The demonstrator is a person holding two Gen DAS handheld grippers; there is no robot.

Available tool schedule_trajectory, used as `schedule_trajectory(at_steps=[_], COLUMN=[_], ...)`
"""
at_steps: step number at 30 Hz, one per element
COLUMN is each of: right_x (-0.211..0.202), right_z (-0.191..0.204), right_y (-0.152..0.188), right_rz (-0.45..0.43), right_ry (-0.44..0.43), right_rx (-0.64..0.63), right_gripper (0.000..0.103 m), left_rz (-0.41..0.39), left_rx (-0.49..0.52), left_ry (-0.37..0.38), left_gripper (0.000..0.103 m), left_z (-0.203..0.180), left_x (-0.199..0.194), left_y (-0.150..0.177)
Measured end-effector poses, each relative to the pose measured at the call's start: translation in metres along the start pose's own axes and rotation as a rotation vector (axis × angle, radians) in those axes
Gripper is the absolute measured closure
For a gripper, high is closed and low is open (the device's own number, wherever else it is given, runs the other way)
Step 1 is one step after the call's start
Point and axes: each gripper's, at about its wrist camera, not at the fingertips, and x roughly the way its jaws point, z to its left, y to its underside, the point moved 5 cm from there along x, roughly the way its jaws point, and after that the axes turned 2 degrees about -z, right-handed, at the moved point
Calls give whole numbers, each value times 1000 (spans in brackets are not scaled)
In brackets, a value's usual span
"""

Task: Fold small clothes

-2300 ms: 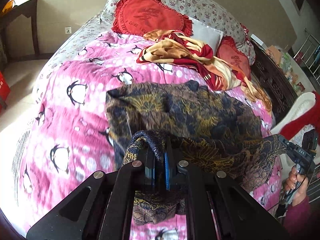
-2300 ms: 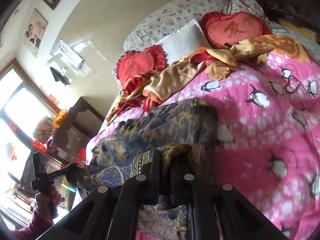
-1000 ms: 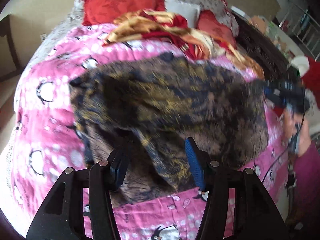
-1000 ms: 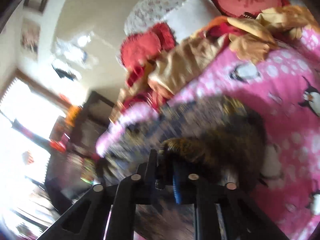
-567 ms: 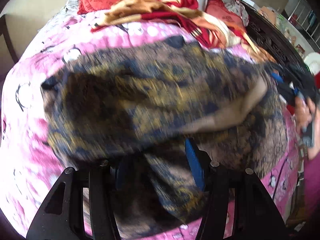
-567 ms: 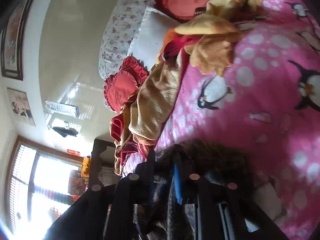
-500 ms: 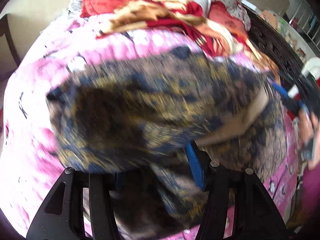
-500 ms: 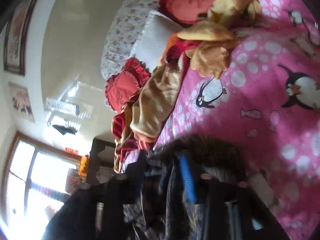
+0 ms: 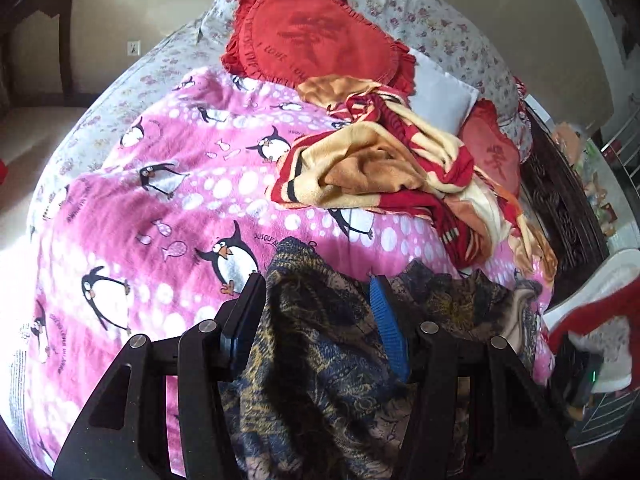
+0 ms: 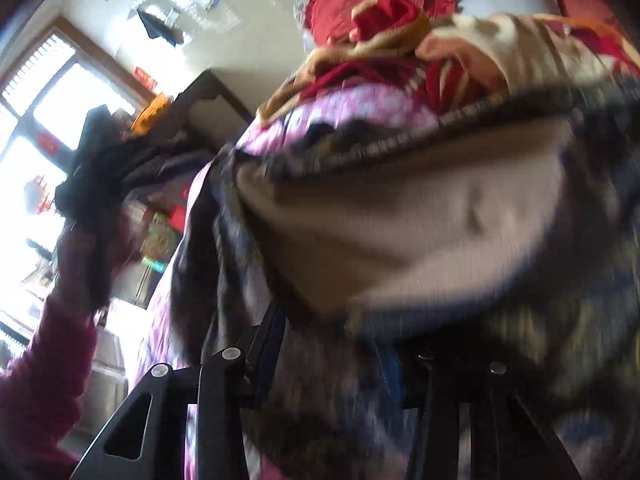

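Observation:
A dark blue and gold patterned garment (image 9: pixel 328 360) lies bunched on the pink penguin blanket (image 9: pixel 160 200) at the near edge of the bed. My left gripper (image 9: pixel 316 312) is open, its blue-padded fingers (image 9: pixel 386 328) standing on either side of a fold of the garment. In the right wrist view the garment (image 10: pixel 400 232) fills the frame, blurred, its beige inside showing. My right gripper (image 10: pixel 332 344) is open with cloth draped between and over its fingers.
A red and cream blanket (image 9: pixel 400 168) is heaped beyond the garment. Red heart cushions (image 9: pixel 320 44) and floral pillows (image 9: pixel 440 28) lie at the head. A dark carved bed frame (image 9: pixel 568 216) runs along the right. The person's sleeved arm (image 10: pixel 60 340) is at left.
Both grippers have opened and let go of the garment. The garment, earlier lifted and spread across the bed, now lies bunched at the near edge. The left gripper has drawn back.

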Motion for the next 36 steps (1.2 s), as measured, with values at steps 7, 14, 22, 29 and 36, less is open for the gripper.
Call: schedule_trajectory(at_steps=[7,14,22,29,36], right_x=[3,-23,23,55,18], right_z=[-13,32,63,26,0], right_y=[-86,-85,-20,-74,-88], right_rz=[-233,-148,80,-48,-96], right_ry=[97,10,98,333,169], right_rx=[44,-201,-568,-404,-204], right_gripper=[60,50,78,101,73], left_rz=[29,81,115,119,87], left_rx=[139,172,139,113,129], left_ry=[-32,-79,-113,-119,-112], left_gripper=[49,49,49,49,49], left_z=[-6,4,19,26,29], left_x=[-10,10,19,22,-3], left_y=[30,59,69,79,80])
